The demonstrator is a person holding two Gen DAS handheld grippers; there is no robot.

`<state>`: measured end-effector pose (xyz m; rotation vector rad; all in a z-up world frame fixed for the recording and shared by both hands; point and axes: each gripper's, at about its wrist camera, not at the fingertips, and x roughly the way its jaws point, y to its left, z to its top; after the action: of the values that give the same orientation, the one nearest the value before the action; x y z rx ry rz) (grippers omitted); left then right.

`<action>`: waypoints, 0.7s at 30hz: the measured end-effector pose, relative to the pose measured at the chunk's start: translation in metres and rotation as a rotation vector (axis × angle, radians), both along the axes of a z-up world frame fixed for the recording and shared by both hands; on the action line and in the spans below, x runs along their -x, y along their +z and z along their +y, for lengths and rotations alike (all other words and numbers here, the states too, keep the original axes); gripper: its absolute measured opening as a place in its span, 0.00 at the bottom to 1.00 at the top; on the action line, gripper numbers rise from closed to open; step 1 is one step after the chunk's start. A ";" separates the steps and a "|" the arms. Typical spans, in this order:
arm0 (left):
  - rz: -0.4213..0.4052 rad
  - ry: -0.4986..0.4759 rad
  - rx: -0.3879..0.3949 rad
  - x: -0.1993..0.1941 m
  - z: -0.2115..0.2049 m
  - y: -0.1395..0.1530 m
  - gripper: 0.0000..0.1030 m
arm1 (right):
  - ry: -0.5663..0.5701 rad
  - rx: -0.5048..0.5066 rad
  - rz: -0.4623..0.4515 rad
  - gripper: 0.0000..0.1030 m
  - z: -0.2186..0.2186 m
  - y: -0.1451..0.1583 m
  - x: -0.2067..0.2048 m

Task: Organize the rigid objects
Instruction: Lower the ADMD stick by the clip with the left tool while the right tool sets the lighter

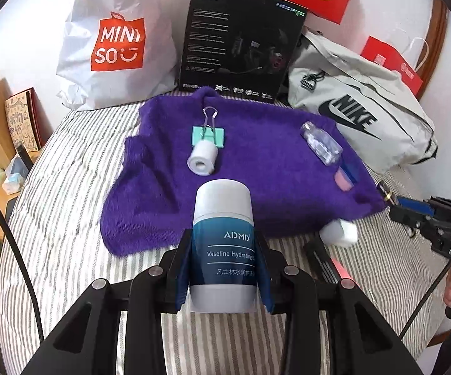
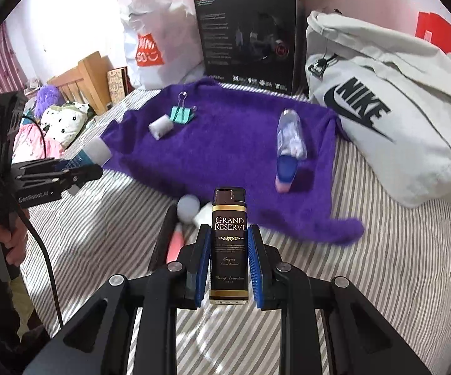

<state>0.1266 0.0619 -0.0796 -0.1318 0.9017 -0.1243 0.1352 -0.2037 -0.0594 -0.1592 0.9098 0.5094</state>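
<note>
My left gripper is shut on a blue-and-white Vaseline balm stick and holds it above the striped bed, just short of the purple towel. My right gripper is shut on a dark Grand Reserve lighter, also near the towel's front edge. On the towel lie a white tape roll, a mint binder clip and a clear bottle with blue-pink end.
A white ball-like object and a pink stick lie on the striped sheet by the right gripper. Behind the towel stand a Miniso bag, a black Hecate box and a grey Nike bag.
</note>
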 end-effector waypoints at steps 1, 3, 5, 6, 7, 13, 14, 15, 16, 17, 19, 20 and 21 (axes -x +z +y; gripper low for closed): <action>-0.001 0.006 0.001 -0.005 0.002 0.000 0.33 | -0.002 -0.003 -0.006 0.22 0.001 0.002 -0.007; -0.001 0.017 0.011 -0.014 0.006 0.000 0.33 | 0.000 -0.003 -0.013 0.22 0.005 0.005 -0.021; 0.004 0.030 0.025 -0.025 0.010 -0.001 0.33 | -0.001 0.003 -0.024 0.22 0.011 0.007 -0.033; 0.008 0.034 0.026 -0.029 0.011 -0.002 0.33 | 0.000 0.006 -0.026 0.22 0.014 0.007 -0.040; 0.012 0.037 0.025 -0.035 0.012 -0.003 0.33 | 0.005 0.003 -0.024 0.22 0.018 0.007 -0.048; 0.032 0.067 0.019 -0.059 0.015 -0.017 0.33 | 0.009 0.032 -0.004 0.22 0.039 -0.010 -0.088; 0.037 0.065 0.024 -0.061 0.015 -0.019 0.33 | 0.005 0.029 0.002 0.22 0.040 -0.013 -0.092; 0.042 0.065 0.027 -0.063 0.015 -0.020 0.33 | -0.001 0.024 0.015 0.22 0.040 -0.018 -0.097; 0.045 0.065 0.026 -0.065 0.016 -0.021 0.33 | -0.005 0.024 0.031 0.22 0.040 -0.023 -0.101; 0.050 0.063 0.021 -0.067 0.015 -0.022 0.33 | -0.010 0.028 0.037 0.22 0.041 -0.027 -0.104; 0.059 0.058 0.007 -0.071 0.014 -0.024 0.33 | -0.014 0.046 0.050 0.22 0.042 -0.035 -0.108; 0.063 0.056 0.004 -0.073 0.014 -0.025 0.33 | -0.012 0.058 0.055 0.23 0.043 -0.039 -0.109; 0.068 0.054 0.002 -0.075 0.014 -0.027 0.33 | -0.005 0.062 0.042 0.23 0.043 -0.040 -0.109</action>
<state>0.2014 0.0759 -0.1067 -0.1627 0.9651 -0.0706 0.2440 -0.1603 -0.0994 -0.2027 0.9669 0.4813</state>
